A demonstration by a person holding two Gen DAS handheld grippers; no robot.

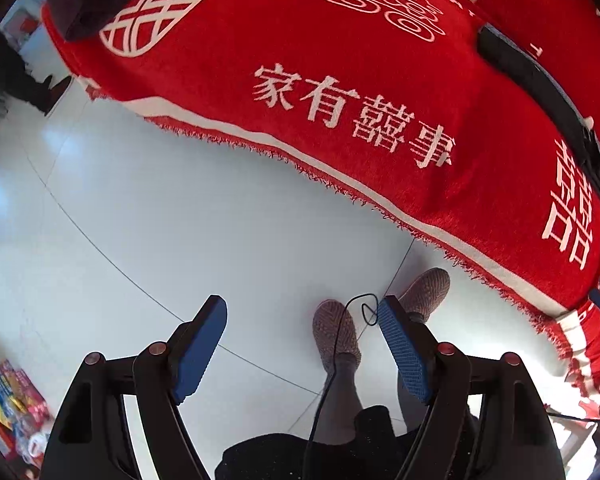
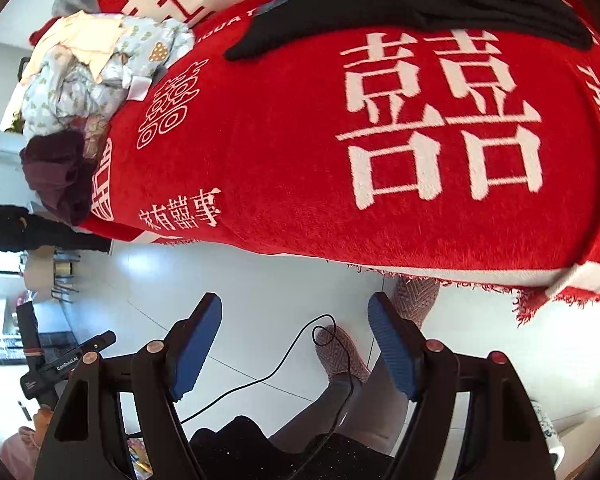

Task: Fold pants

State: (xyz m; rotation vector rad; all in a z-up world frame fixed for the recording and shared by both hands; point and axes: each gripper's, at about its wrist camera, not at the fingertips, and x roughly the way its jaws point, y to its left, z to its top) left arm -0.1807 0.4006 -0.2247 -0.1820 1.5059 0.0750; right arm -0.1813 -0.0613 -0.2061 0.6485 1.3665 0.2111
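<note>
Both grippers hang over the white floor, jaws spread wide and holding nothing — left gripper (image 1: 302, 346), right gripper (image 2: 294, 344). The dark pants (image 2: 420, 12) lie flat on the red blanket (image 2: 280, 140) — up at twelve o'clock in the right view.

Ahead of the blue-padded black gripper (image 2: 294, 346) lies a fuzzy red blanket with white characters (image 2: 300, 152); flat dark navy pants (image 2: 420, 12) beyond; pale floral laundry heap (image 2: 96, 64) far left.

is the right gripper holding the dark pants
No, the right gripper is open and empty over the floor, while the dark pants lie on the red blanket.
</note>
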